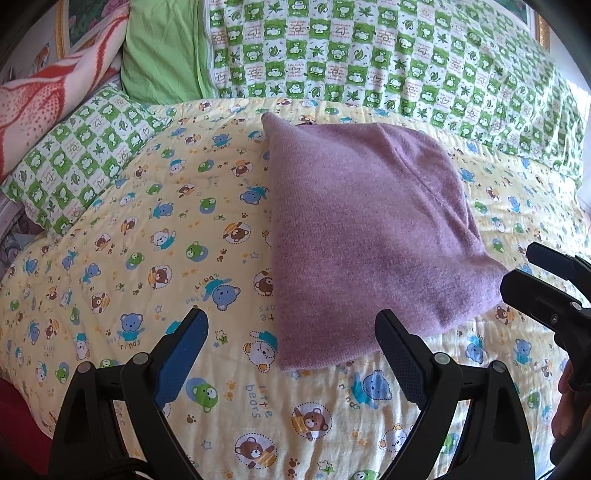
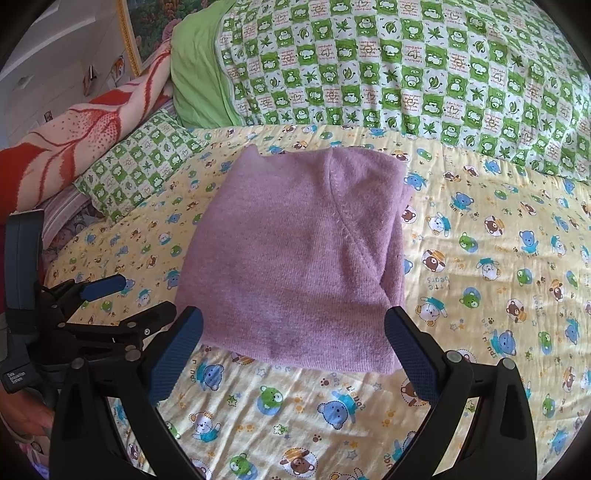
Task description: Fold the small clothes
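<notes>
Both claws, left claw (image 1: 291, 354) and right claw (image 2: 293, 345), gape empty before the folded purple garment (image 2: 299, 258) (perhaps a sweater).

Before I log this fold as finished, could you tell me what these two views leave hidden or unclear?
- Sweater: its underside and inner folded layers are hidden by its own top layer in both views, so sleeve placement is unknown.
- Sweater's near right corner: covered by the right gripper finger in the right view.
- Right gripper in the left view: cut off by the frame edge.
- Picture: cropped at the top edge.
</notes>
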Demonstrator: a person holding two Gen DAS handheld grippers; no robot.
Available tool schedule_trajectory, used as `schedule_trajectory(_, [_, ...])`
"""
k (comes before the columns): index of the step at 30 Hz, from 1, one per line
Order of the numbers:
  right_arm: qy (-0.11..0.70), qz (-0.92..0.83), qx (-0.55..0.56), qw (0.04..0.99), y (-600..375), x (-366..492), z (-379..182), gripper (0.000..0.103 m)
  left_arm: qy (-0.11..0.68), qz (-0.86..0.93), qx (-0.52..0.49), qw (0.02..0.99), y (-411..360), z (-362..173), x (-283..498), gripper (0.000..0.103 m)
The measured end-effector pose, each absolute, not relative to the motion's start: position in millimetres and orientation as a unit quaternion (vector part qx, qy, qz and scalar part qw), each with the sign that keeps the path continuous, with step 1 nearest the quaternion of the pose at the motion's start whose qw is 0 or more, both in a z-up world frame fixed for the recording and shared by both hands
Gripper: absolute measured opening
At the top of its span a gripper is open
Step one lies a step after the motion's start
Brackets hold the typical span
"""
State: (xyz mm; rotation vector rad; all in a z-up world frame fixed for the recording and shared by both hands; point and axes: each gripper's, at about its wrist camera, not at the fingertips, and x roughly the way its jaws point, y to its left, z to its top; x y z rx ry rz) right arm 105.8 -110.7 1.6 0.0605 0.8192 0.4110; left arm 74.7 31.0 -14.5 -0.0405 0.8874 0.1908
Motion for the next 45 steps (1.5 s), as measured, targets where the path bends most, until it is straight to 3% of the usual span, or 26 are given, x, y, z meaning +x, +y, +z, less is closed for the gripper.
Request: schedule_trajectory(45, [0.401, 0.192, 0.045, 0.895, -112.3, 118.0, 1.3, 0.099, 0.428, 0.091, -0.019, 0.899, 35.2, -11.4, 91.7, 0.093])
